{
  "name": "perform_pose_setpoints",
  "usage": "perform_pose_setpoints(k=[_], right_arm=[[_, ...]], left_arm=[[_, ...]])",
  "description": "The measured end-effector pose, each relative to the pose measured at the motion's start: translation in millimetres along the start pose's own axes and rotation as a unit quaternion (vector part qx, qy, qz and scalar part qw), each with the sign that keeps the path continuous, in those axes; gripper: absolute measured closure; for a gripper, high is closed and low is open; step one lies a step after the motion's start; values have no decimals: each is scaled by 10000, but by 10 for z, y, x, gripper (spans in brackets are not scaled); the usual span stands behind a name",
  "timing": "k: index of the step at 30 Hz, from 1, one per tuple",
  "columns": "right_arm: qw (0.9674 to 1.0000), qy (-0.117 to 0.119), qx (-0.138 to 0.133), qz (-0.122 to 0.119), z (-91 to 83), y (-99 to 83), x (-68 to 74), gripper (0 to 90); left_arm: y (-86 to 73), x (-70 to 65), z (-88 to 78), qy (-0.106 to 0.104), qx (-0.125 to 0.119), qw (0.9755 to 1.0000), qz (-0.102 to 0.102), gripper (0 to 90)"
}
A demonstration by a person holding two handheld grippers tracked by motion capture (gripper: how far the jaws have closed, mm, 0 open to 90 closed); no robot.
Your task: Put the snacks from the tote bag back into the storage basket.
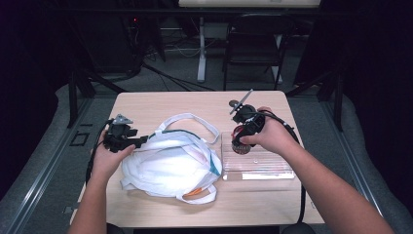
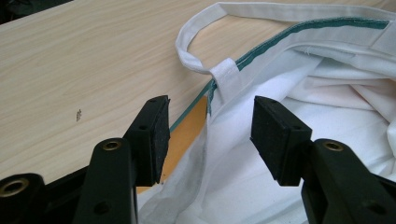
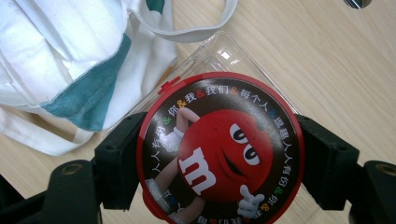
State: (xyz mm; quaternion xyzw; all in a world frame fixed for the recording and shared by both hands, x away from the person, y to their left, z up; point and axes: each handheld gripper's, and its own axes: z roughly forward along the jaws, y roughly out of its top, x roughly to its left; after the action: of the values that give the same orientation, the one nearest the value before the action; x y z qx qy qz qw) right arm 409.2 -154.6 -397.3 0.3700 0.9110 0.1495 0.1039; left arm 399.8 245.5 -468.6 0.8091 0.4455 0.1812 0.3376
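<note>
A white cloth tote bag (image 1: 168, 163) with green trim lies crumpled in the middle of the table. My left gripper (image 1: 142, 141) is at the bag's left edge. In the left gripper view it is open (image 2: 210, 135), its jaws on either side of the bag's (image 2: 327, 116) green-trimmed hem by a handle loop. My right gripper (image 1: 241, 139) is shut on a round red candy tin (image 1: 239, 146) just right of the bag. The tin's lid (image 3: 219, 154) shows a red cartoon candy figure. Under it lies a clear plastic box (image 3: 224, 51).
The clear plastic box (image 1: 258, 165) lies flat on the wooden table (image 1: 160, 105), right of the bag. Something orange (image 1: 195, 192) pokes out at the bag's near side, and orange (image 2: 187, 135) shows inside the hem. A chair (image 1: 253, 44) stands beyond the table.
</note>
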Motion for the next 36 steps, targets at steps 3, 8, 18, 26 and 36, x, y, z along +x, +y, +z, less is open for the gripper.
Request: perform_pose_setpoints(k=[3, 8, 18, 26, 36], right_arm=[[10000, -15, -9, 1, -10, -20, -16, 248], [10000, -17, -3, -37, -17, -36, -39, 248], [9999, -57, -75, -46, 15, -70, -77, 248], [9999, -85, -17, -146, 62, -55, -80, 248], [9999, -33, 1, -163, 158, -32, -61, 248]], left_arm=[[-4, -5, 10, 30, -39, 10000, -10, 472], [-4, -5, 10, 28, -36, 10000, -9, 472], [-5, -6, 13, 24, -23, 10000, -5, 473], [-4, -5, 11, 9, 19, 10000, -10, 473], [-4, 2, 9, 8, 20, 10000, 7, 468]])
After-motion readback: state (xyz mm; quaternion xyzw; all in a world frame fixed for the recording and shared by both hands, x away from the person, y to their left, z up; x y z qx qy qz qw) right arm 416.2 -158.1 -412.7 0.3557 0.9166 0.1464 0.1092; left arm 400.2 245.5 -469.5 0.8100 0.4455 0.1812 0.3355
